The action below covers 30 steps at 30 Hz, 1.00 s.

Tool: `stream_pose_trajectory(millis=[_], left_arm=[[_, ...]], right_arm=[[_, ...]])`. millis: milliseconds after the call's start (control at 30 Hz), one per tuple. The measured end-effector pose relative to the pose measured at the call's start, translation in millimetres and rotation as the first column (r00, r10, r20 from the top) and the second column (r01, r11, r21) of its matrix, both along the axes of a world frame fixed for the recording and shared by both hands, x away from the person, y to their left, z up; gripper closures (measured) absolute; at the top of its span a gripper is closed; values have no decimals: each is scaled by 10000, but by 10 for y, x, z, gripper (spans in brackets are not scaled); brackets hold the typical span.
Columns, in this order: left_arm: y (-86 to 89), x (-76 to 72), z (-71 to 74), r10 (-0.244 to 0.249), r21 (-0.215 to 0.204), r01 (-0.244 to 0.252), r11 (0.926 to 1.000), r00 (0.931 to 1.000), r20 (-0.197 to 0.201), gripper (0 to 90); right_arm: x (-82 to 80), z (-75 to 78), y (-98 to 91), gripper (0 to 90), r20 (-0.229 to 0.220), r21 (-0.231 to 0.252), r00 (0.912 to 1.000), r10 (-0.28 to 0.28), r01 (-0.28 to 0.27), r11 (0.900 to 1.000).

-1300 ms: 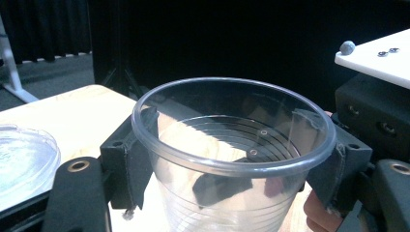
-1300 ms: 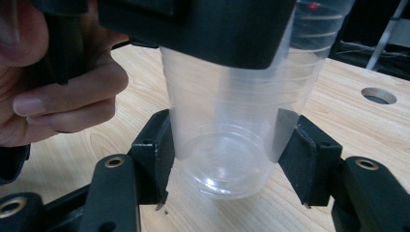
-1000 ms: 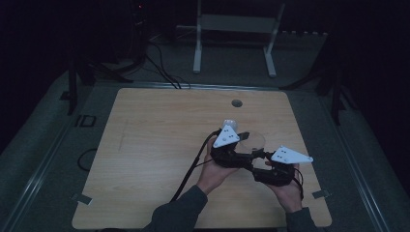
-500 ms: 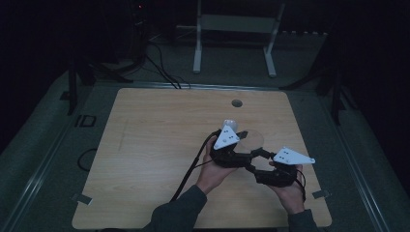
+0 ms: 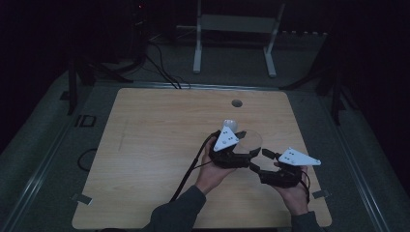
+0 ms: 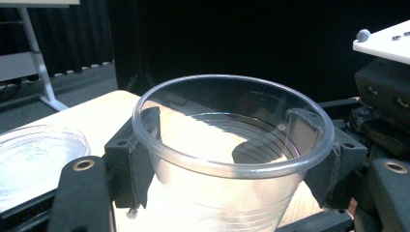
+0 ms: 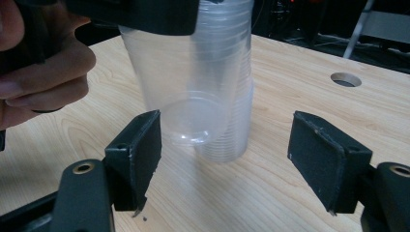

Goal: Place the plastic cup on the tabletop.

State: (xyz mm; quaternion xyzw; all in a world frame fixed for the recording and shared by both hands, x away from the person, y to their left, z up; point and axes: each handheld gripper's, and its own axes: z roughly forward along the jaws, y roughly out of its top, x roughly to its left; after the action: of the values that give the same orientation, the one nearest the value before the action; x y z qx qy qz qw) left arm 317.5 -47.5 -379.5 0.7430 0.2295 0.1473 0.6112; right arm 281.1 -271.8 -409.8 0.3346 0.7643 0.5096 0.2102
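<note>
A dim lab or studio. Black curtains (image 6: 203, 38), floor cables (image 5: 159, 63), a white stand (image 5: 237, 36) behind one wooden table (image 5: 154, 135).

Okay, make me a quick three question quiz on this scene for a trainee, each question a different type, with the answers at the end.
1. True or false: the left gripper is clamped on a clear plastic cup.
2. Multiple choice: the right gripper is A) shut on the cup stack, B) open with nothing between its pads, C) shut on a lid.
3. Short answer: what round feature is cut into the wooden table near its far edge?

Key:
1. True; its pads press on the cup's sides just under the rim.
2. B; its jaws have just been opening, and the stack of clear cups stands beyond them.
3. A hole.
</note>
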Motion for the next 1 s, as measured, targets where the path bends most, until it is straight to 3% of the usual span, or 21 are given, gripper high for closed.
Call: stream_pose_trajectory(millis=[1000], left_arm=[[19, -20, -72, -37, 71, 37, 10000, 10000, 24, 294]], right_arm=[[-10, 25, -113, 278, 40, 228, 9993, -369, 368, 9991]])
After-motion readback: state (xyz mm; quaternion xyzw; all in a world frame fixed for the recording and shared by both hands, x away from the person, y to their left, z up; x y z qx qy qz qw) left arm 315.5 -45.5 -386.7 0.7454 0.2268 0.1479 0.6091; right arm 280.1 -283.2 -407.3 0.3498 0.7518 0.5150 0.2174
